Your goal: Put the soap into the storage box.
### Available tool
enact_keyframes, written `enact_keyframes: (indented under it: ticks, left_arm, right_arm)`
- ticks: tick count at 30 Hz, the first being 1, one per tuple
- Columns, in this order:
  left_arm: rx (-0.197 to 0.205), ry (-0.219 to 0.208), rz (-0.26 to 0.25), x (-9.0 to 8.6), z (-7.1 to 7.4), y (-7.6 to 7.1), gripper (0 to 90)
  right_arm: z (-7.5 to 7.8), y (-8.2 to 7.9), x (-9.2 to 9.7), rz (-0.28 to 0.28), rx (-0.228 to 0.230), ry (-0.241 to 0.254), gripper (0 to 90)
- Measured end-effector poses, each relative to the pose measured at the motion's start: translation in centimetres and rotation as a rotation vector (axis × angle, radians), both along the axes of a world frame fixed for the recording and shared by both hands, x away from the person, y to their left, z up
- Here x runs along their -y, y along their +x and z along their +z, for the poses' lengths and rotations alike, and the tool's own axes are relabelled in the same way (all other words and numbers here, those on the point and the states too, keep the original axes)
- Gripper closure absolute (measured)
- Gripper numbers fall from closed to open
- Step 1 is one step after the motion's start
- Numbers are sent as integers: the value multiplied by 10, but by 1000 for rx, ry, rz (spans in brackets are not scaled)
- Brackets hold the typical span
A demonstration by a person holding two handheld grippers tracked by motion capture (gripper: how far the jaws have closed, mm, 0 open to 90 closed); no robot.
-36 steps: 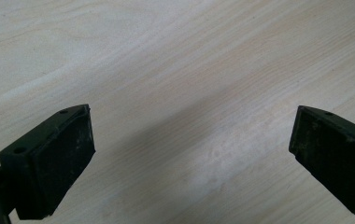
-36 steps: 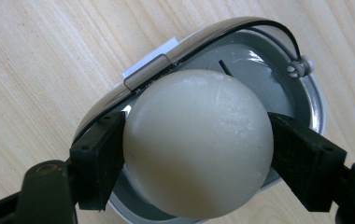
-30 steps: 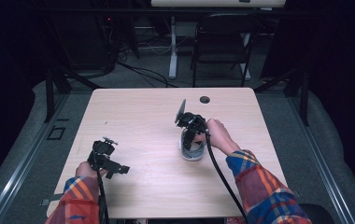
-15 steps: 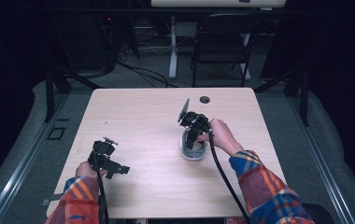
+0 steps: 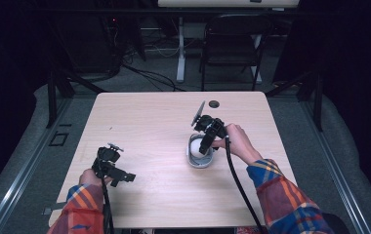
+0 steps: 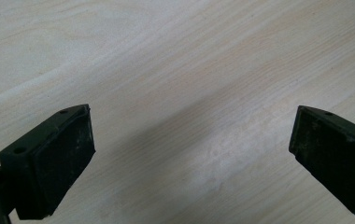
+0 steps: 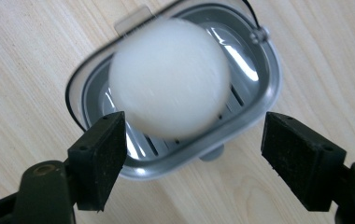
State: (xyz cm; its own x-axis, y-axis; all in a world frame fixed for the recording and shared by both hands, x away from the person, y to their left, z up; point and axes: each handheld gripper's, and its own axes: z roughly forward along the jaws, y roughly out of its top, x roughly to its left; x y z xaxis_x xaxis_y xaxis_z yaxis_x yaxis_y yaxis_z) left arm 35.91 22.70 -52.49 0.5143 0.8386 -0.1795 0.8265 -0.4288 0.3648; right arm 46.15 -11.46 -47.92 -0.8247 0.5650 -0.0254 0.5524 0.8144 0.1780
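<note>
1. The right gripper (image 7: pixel 192 154) has lifted slightly off the grey dish (image 7: pixel 259 100) since a second ago; its jaws stand apart, gripping nothing.
2. The white ball (image 7: pixel 168 77) lies in that dish, right of centre on the surface (image 5: pixel 149 122).
3. The left gripper (image 6: pixel 189 149) has stayed put, jaws wide apart over bare wood.

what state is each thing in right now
left gripper, fingers wide open, nothing between them
right gripper, fingers apart, gripping nothing
ball, lying in the dish, blurred, free of the fingers
dish, upright on the table, holding the ball
</note>
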Motion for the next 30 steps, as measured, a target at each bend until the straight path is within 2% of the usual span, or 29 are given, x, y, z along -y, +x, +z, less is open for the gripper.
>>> enact_keyframes:
  ticks: [5,8,14,16,17,20,23,30]
  left_arm:
    - [1,-1,0,0,0,0,1]
    - [0,-2,0,0,0,0,1]
    - [3,-2,3,0,0,0,1]
    - [4,-2,3,0,0,0,1]
    - [4,-2,5,0,0,0,1]
    - [4,-2,4,0,0,0,1]
    - [6,0,2,0,1,0,1]
    - [7,-1,6,0,1,0,0]
  right_arm:
    - [4,-5,11,5,13,12,205]
    - [7,-8,19,8,14,0,191]
    - [15,-15,37,-4,30,-1,161]
    - [17,-18,44,-17,41,17,154]
    - [19,-19,47,-14,39,6,151]
    - [22,-24,57,-20,59,17,145]
    - [26,-29,66,-30,66,8,144]
    - [28,-40,89,-53,80,10,131]
